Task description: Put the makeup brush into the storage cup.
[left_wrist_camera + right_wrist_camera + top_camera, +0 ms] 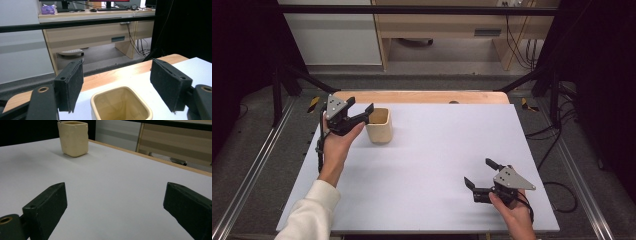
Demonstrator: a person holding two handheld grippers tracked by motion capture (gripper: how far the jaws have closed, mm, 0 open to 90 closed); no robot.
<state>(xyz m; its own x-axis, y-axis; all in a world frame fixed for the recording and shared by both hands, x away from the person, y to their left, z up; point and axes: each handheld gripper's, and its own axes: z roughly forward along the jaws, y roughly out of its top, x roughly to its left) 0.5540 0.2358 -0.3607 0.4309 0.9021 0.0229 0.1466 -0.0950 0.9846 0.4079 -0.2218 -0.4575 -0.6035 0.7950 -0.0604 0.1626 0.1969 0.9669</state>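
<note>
Your right gripper [478, 172] sits at the near right of the table [437, 145], low over the pale sheet, with your hand [512, 210] behind it at the table's near edge. Its jaws are spread wide and hold nothing; in the right gripper view you see bare table between the two black pads [47, 207], and the cup [73, 138] well away at the far left.

Farther off, at the far left, your left gripper [362, 113] is held up in your left hand [338, 142], just beside the cup [379, 125] and reaching over its left rim. Its jaws are spread too, with the pads clear of the cup. In the left gripper view the cup's open mouth [121, 105] lies below and between the two pads [72, 85], touching neither. The cup stands upright on the sheet, near the table's far wooden edge [422, 97].
</note>
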